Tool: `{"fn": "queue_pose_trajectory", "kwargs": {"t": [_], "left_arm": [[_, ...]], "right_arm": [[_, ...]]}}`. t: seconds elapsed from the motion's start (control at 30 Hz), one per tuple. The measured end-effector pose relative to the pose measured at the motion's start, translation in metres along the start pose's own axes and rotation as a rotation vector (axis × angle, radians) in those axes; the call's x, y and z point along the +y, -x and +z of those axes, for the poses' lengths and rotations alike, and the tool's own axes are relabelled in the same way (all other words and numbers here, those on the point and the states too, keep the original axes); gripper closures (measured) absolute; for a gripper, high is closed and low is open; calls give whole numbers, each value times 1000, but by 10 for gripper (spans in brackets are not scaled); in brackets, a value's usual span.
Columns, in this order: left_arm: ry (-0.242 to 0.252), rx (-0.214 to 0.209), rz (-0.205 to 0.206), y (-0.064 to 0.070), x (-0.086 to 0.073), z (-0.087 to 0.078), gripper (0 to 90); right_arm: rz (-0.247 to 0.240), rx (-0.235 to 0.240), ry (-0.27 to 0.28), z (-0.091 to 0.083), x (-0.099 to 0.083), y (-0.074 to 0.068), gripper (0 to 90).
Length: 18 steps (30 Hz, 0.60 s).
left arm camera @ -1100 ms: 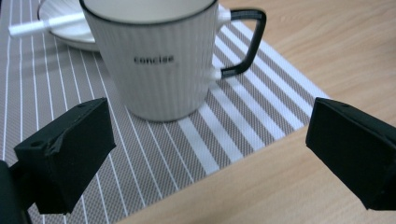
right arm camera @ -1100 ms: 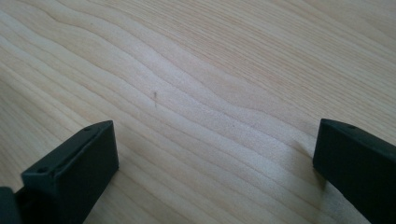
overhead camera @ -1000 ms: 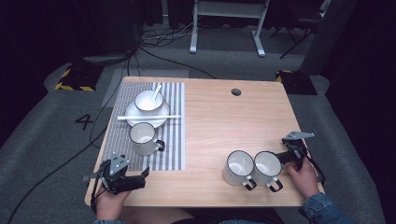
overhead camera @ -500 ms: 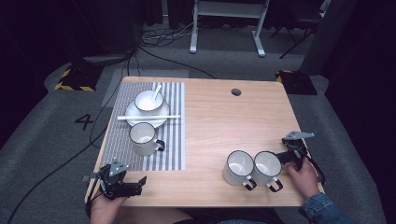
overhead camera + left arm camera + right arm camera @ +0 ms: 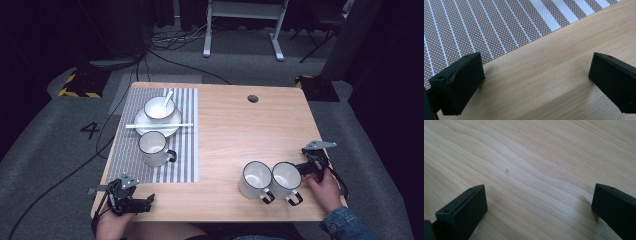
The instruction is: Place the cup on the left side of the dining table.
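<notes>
A: How is the surface laid out, and what surrounds it?

B: A light wooden table [image 5: 235, 130] is seen mid-frame on grey carpet, with a dark room behind, cables and a white stand at the top. A striped placemat [image 5: 187, 150] covers its left part; on it a bowl with a spoon [image 5: 159, 107] sits on a plate [image 5: 150, 126], a white stick [image 5: 159, 125] lies across the plate, and a mug [image 5: 152, 148] stands below. Two more mugs [image 5: 270, 180] are placed touching at lower right.

A: And the tongs?

B: The left gripper [image 5: 131, 201] is held spread at the lower left edge, just below the mat. The right gripper [image 5: 539, 207] is spread over bare wood, beside the right mug.

A: Anything unclear?

B: The forearms are cut off by the bottom edge; the hole [image 5: 253, 98] near the table's far edge is too small to make out
</notes>
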<state>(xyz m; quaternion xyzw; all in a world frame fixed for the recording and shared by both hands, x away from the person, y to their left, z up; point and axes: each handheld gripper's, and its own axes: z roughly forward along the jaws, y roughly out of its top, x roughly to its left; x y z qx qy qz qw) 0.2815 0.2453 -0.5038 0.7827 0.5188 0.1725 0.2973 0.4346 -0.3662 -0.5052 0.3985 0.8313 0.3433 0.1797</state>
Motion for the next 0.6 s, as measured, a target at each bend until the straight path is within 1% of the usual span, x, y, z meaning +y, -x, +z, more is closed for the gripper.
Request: {"fn": "queue_pose_trajectory", "kwargs": {"t": [0.03,0.07,0.13,0.2,0.3,0.47,0.57,0.6], "left_arm": [[31,1,1,-1,-2,2,0],[60,5,12,-3,-4,3,0],[96,6,5,-2,-7,5,1],[102,2,6,-2,-8,5,0],[109,9,5,-2,-9,5,0],[115,8,5,-2,-9,6,0],[98,11,3,-2,-8,5,1],[94,11,-5,-1,-8,4,1]], "right_arm": [[0,0,0,0,0,0,2],[0,0,0,0,0,0,2],[1,0,0,0,0,0,2],[0,0,0,0,0,0,2],[0,0,0,0,0,0,2],[0,0,0,0,0,0,2],[0,1,0,0,0,0,3],[0,1,0,0,0,0,2]]}}
